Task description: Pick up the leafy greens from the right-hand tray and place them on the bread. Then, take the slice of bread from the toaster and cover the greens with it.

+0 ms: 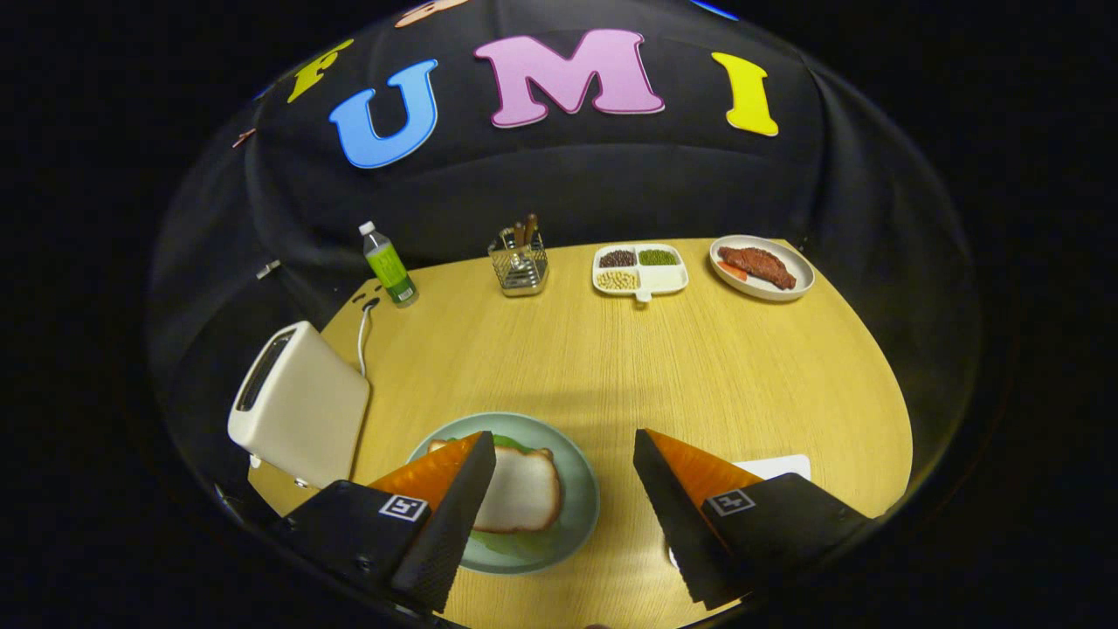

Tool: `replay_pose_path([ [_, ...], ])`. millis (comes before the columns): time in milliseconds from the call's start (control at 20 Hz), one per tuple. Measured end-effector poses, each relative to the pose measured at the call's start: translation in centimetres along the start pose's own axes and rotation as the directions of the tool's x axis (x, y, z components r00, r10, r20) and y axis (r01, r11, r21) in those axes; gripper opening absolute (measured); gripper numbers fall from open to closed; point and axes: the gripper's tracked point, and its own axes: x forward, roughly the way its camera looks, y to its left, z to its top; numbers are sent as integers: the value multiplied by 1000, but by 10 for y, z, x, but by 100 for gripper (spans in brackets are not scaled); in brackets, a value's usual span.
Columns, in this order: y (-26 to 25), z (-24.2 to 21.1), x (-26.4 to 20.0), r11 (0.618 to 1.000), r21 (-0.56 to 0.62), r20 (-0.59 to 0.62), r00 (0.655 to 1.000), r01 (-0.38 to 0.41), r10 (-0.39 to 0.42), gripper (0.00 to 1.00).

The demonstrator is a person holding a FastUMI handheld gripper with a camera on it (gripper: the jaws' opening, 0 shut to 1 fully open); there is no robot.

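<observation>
A slice of bread [522, 494] lies on a pale green plate [572, 463], partly behind my left finger. A green leafy edge [507, 442] peeks out from under the slice at its far side and near side. My gripper [563, 445] hovers above the table, open, with nothing between its fingers; the plate sits under the left finger. A white toaster [301, 406] stands left of the plate, its slot dark, so I cannot tell what is inside. A white tray [776, 466] shows just behind the right finger, mostly hidden.
At the back of the wooden table stand a green bottle [389, 266], a wire utensil holder [519, 262], a divided white dish of beans [639, 269] and a white plate of meat [762, 267]. The toaster's cord [362, 336] runs back.
</observation>
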Motion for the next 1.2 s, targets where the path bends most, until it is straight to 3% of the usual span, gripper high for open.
replay_pose_path([
  [400, 29, 114, -86, 992, -47, 258, 958, -114, 122, 99],
  [700, 41, 150, -135, 980, -112, 367, 910, -163, 194, 99],
  [1200, 20, 175, -199, 981, -184, 518, 843, -52, 142, 99],
])
